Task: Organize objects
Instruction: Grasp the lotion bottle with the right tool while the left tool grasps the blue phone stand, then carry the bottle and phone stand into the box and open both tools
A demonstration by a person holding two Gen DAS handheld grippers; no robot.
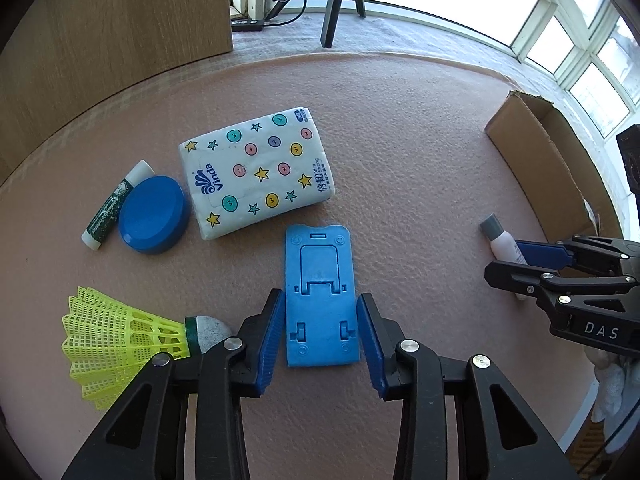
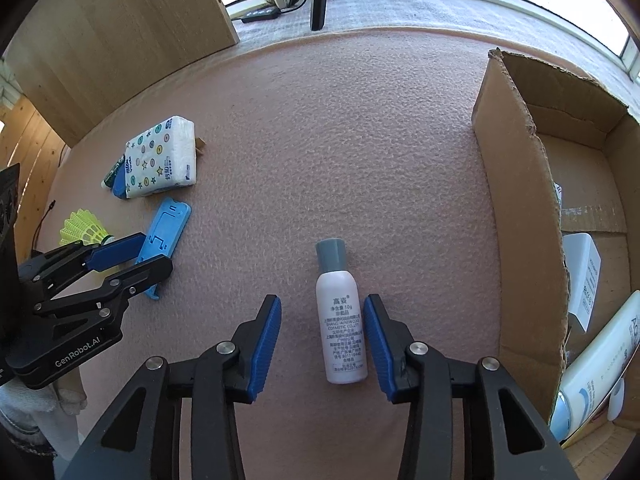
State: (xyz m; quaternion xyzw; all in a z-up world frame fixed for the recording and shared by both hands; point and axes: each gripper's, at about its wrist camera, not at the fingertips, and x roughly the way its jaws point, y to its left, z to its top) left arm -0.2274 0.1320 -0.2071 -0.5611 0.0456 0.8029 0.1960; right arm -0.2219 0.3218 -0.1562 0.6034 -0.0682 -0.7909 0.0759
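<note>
While both tools point down at the pink desk [image 2: 360,140], the left hand-held gripper [image 1: 320,334] has its blue pads around the flat blue phone stand [image 1: 319,292], touching or nearly touching its sides. The right hand-held gripper [image 2: 322,340] straddles the lying white bottle [image 2: 342,320]; the right pad is just beside it, the left one apart. A cardboard box [image 2: 516,200] stands near the bottle.

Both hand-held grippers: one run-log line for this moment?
left hand-held gripper: astride blue phone stand, unclamped | right hand-held gripper: astride white bottle, left pad clear | cardboard box: right
</note>
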